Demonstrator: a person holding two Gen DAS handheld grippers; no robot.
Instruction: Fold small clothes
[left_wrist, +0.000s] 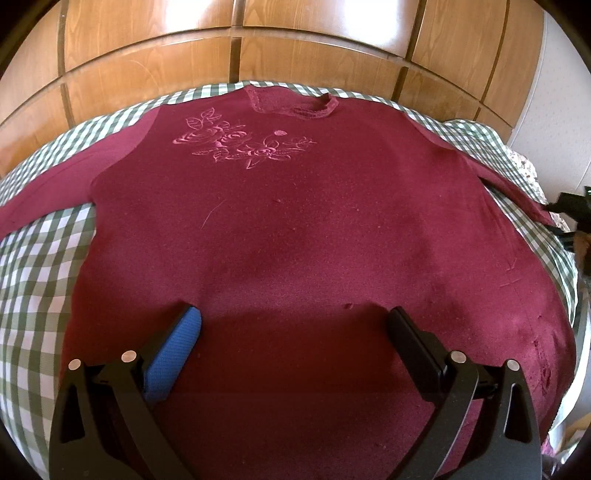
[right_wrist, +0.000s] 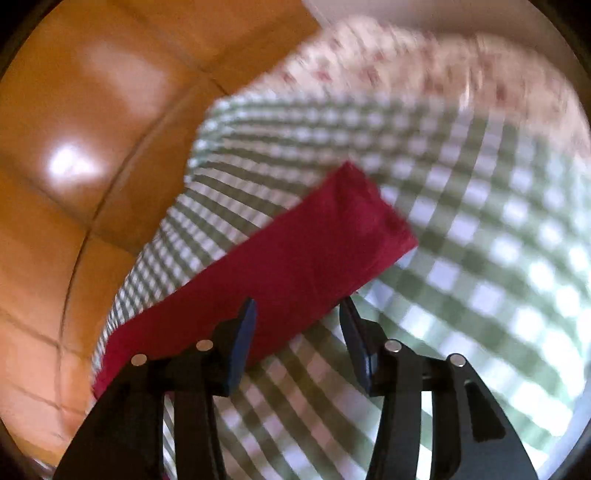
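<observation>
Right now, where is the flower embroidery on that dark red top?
In the left wrist view the flower embroidery sits on the chest of the dark red top, left of centre, just below the neckline, far side from the camera.

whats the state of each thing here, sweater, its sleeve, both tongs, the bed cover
maroon sweater: spread flat, front up, not yet folded
right sleeve: stretched out flat on the cover, unheld
left tongs: open, above the sweater's lower part, holding nothing
right tongs: open, empty, over the sleeve
checked cover: spread under the sweater
</observation>
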